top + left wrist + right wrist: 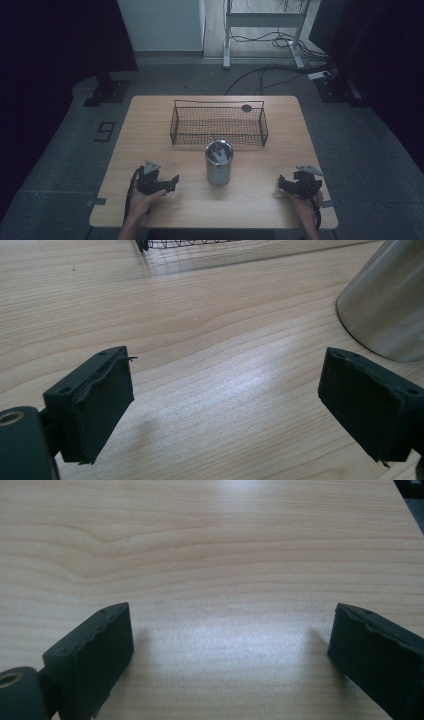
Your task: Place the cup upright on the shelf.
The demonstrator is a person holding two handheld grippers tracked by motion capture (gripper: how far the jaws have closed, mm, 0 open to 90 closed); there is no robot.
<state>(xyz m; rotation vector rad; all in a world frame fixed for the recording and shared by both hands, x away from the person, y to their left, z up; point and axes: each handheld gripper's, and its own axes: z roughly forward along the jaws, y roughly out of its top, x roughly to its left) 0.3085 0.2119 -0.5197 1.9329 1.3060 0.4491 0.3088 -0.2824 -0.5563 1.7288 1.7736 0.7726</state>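
Note:
A shiny metal cup (219, 162) stands upright at the table's middle, just in front of a black wire basket (218, 125). My left gripper (171, 183) rests low near the front left, its jaws open and pointing toward the cup. In the left gripper view the cup (387, 302) sits at the upper right, beyond my open left gripper (227, 405), with bare wood between the fingers (97, 400). My right gripper (283, 183) is held at the front right, open. In the right gripper view, my right gripper (230, 650) has nothing but wood between its jaws.
The wooden table (150, 130) has free room left and right of the basket. The basket's corner (165, 244) shows at the top of the left gripper view. Beyond the table lie cables (270, 70), a desk frame (262, 30) and black stand bases (107, 92).

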